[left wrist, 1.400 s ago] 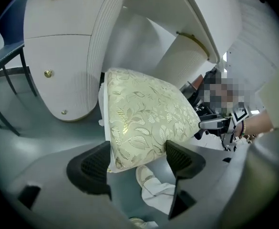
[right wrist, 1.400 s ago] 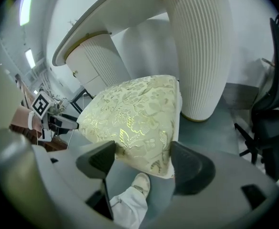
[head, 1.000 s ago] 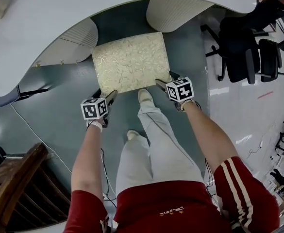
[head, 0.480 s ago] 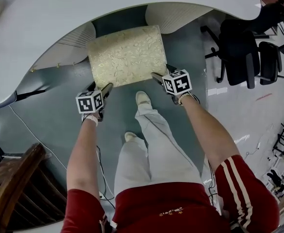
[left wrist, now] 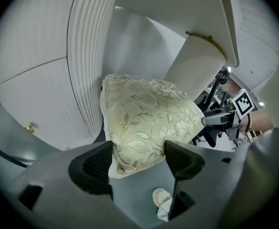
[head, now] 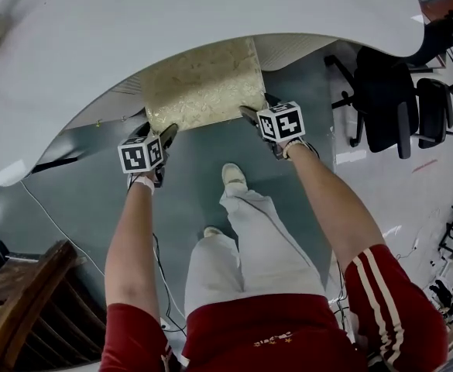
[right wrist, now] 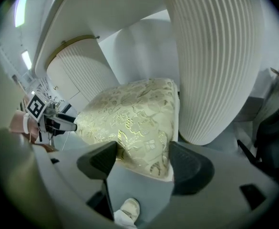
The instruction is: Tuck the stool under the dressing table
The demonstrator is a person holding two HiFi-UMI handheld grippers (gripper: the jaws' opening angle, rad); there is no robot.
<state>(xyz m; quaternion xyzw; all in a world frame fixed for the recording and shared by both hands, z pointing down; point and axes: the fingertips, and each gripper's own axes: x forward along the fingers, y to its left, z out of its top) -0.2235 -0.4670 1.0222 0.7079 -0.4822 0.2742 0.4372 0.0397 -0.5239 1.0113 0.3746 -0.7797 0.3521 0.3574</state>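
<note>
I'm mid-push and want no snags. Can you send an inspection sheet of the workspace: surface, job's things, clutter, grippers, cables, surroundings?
Surface: blue-grey floor; the person's shoe stands just behind the stool.
Job's things: stool with a gold leaf cushion, its far part under the white dressing table, between two fluted pedestals.
Clutter: one object at the tabletop's far left edge, too cut off to identify.
Grippers: left gripper shut on the cushion's near-left corner; right gripper shut on the near-right corner.
Cables: thin white cable on the floor at left, apart from the stool.
Surroundings: black office chairs at right; wooden chair at near left.
</note>
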